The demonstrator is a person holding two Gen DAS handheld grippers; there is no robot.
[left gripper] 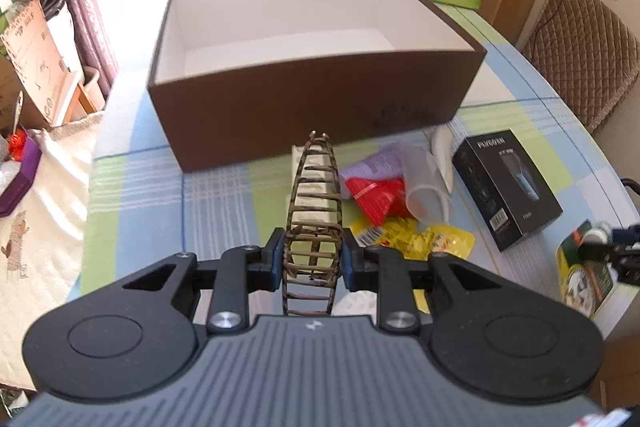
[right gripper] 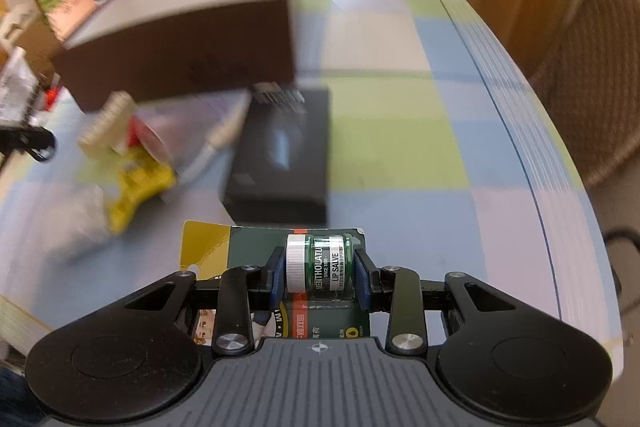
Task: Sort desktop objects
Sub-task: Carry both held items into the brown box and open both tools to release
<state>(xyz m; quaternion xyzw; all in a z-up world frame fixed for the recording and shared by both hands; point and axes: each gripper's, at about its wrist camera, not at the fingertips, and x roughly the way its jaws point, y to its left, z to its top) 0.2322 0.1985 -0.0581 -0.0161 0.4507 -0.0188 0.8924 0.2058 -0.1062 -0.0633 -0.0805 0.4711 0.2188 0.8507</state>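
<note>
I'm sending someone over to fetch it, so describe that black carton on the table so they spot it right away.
Start at the big brown open box on the checked tablecloth. Just beyond its right front corner lies a black carton, flat on the cloth beside a heap of wrappers. It is the only black, hard-edged rectangular item there, with white lettering.

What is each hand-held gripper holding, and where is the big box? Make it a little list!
left hand-held gripper: shut on a brown hair clip
right hand-held gripper: shut on a lip salve pack
brown box: open, empty as far as visible, beyond the pile
pile on table: red packet, yellow packet, black carton
</note>
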